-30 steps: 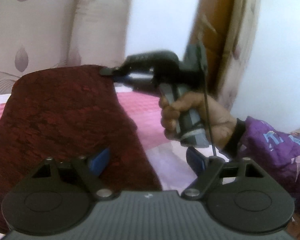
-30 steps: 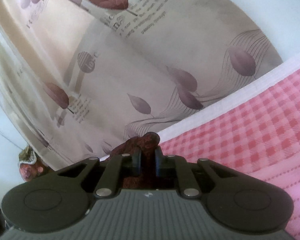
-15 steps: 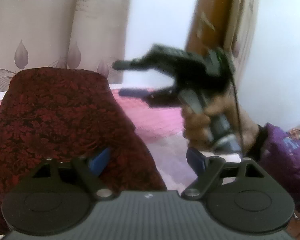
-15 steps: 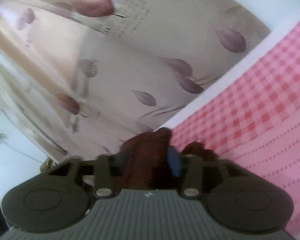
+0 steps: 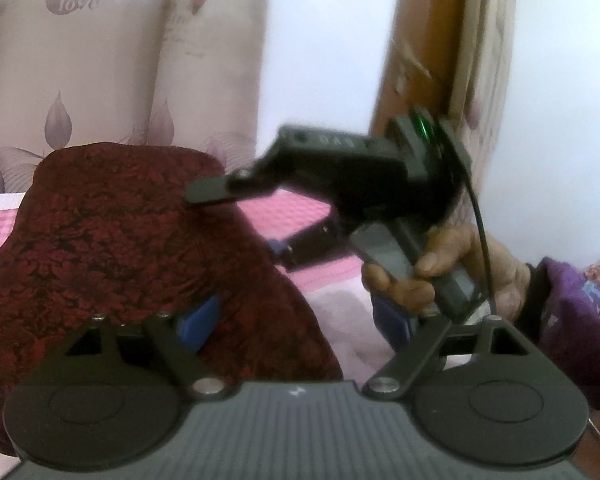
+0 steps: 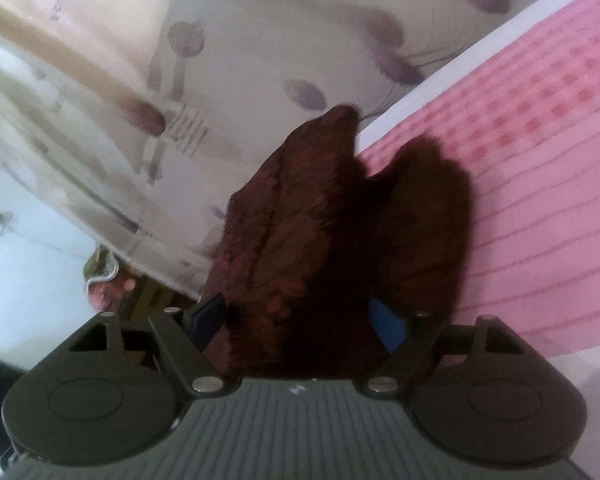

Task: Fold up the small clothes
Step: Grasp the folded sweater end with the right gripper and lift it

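While lying limp on the pink checked bed (image 5: 300, 216), dark red patterned soft cloth garment (image 5: 112, 240): light, floppy, best pinched at a corner; right tool (image 6: 300, 320) opening around it, left tool (image 5: 296, 320) released.

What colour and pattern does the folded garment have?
Dark red with a black leaf-like pattern; the garment shows best in the left wrist view.

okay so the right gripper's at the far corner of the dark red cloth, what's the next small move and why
Probably draw the right gripper back off the dark red cloth. Its jaws are opening, the pads no longer press the fabric between them, and the cloth lies folded on the pink sheet. The left gripper is open too.
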Demonstrator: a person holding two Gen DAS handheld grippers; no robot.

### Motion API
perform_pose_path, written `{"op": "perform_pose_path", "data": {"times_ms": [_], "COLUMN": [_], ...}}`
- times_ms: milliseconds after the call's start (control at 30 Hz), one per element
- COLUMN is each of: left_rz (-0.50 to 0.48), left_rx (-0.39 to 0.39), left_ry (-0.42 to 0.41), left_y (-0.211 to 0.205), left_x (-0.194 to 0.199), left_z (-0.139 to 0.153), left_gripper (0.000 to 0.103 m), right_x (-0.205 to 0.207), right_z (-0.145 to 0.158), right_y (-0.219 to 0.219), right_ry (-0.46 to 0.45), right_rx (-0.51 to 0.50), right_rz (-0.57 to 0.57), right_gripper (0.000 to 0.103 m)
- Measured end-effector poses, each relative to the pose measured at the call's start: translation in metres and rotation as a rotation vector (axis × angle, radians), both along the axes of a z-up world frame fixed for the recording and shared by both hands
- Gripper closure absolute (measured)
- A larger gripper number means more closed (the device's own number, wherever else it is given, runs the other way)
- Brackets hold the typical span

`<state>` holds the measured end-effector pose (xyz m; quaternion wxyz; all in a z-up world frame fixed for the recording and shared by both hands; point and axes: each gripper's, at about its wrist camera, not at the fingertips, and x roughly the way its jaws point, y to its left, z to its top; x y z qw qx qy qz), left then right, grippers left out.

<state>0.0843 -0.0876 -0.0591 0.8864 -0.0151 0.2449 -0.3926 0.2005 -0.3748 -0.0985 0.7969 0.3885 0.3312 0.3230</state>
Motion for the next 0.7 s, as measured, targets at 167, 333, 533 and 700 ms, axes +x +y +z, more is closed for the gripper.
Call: {"op": "perform_pose_path", "data": {"times_ms": [167,333,533,700], "left_rz": [0.032,0.045,0.086,0.102], "left_rx": [0.001,-0.095,-0.186,-0.127], "left_ry": [-0.017,-0.002,0.048,0.147], "left_y": [-0.002,0.008,0.018,0.015], "left_x": [-0.003,-0.003,0.01,0.024], "left_z": [0.002,0.025,0.038,0.011], "left_gripper": [0.014,0.014,0.004,0.004], "right_x": [0.004,-0.005,-0.016,-0.014], "right_z": [0.012,0.032,0.054,0.0], "right_y": [0.02,0.02,-0.015,-0.029], "right_ry": [-0.045,-0.155,-0.223,-0.095], "right_rx": [-0.077,-0.128,-0.088,-0.061], "right_rz": [0.038,-0.02,-0.103,-0.131], "right_gripper": [0.066,0.074,0.074,0.074]}}
